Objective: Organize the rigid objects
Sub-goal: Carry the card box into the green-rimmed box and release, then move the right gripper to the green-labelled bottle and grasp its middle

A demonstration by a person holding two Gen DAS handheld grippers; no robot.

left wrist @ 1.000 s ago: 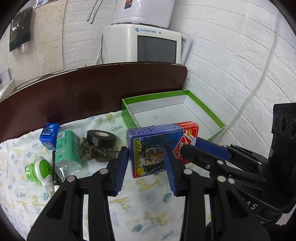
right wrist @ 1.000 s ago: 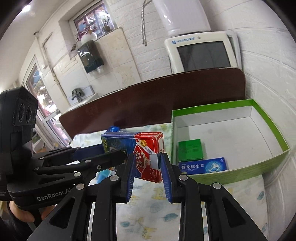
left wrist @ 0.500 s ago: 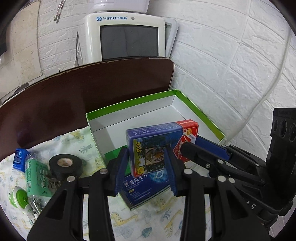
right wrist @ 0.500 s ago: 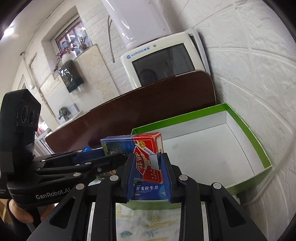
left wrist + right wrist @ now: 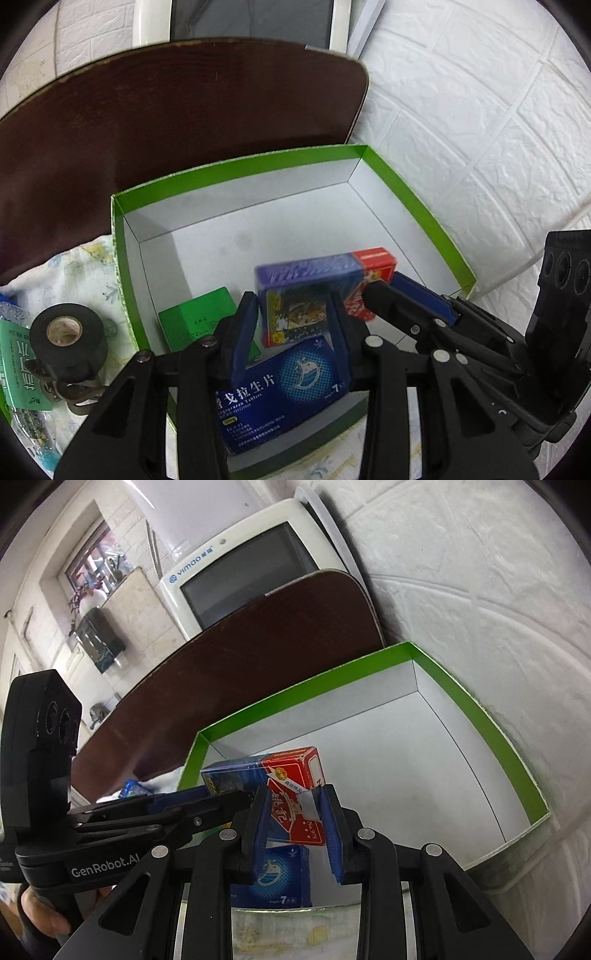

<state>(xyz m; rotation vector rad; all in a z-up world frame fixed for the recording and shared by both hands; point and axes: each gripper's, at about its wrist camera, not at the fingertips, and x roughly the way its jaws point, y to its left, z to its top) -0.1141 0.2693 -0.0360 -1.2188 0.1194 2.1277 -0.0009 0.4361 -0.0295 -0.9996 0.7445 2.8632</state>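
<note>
A blue and red card box [image 5: 314, 291] hangs over the inside of the green-rimmed white box [image 5: 236, 173]. My left gripper [image 5: 293, 325] is shut on its blue end. My right gripper [image 5: 295, 823] is shut on its red end [image 5: 295, 801]. In the right wrist view the green box [image 5: 480, 716] lies ahead. Inside it lie a blue medicine box [image 5: 280, 391], also seen in the right wrist view [image 5: 273, 875], and a small green box [image 5: 199, 317].
A black tape roll [image 5: 68, 341] and a green-labelled bottle [image 5: 18, 373] lie on the patterned cloth [image 5: 85, 266] left of the box. A brown board [image 5: 177, 122] and a white monitor [image 5: 243, 572] stand behind. A white wall [image 5: 480, 110] bounds the right.
Both grippers have carried the card box forward and down, from above the box's near edge to over its inside. The box now fills more of both views.
</note>
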